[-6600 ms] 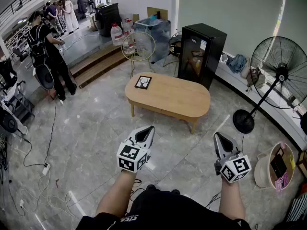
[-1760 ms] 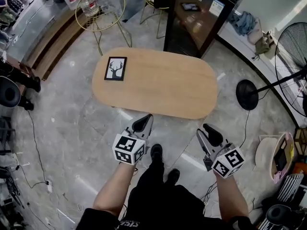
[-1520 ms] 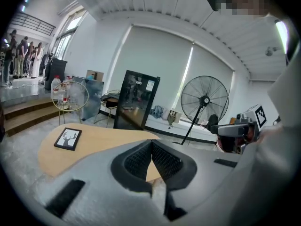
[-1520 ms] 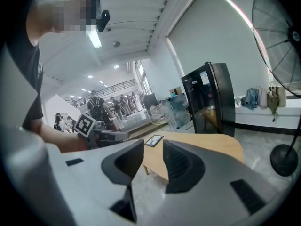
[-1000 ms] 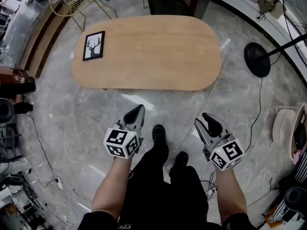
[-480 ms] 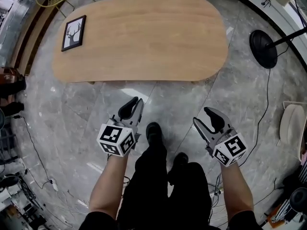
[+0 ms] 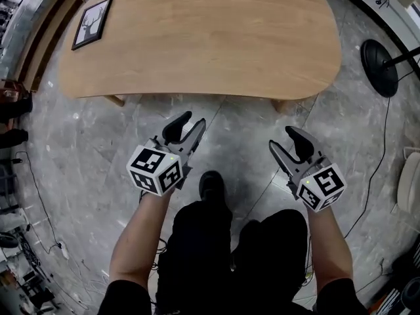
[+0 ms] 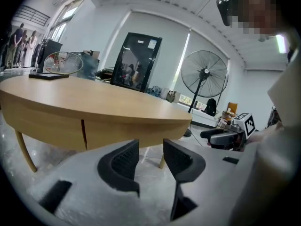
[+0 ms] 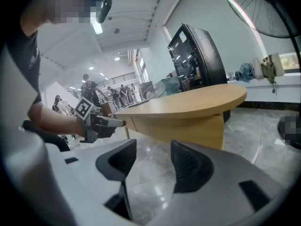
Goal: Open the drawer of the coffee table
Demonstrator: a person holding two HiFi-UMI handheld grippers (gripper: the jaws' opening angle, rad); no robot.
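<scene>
grey marble floor (image 7: 79, 149) lies under the wooden coffee table (image 7: 197, 38), at twelve o'clock from both grippers. its drawer front (image 8: 131, 131) sits flush beneath the near edge. left gripper (image 7: 187, 126) and right gripper (image 7: 282, 141) hover apart from it, jaws opening, nothing between them.

Left gripper (image 8: 149, 149) jaws opening, nothing between. Coffee table (image 8: 101, 108) close ahead; drawer fronts (image 8: 49, 126) flush.
</scene>
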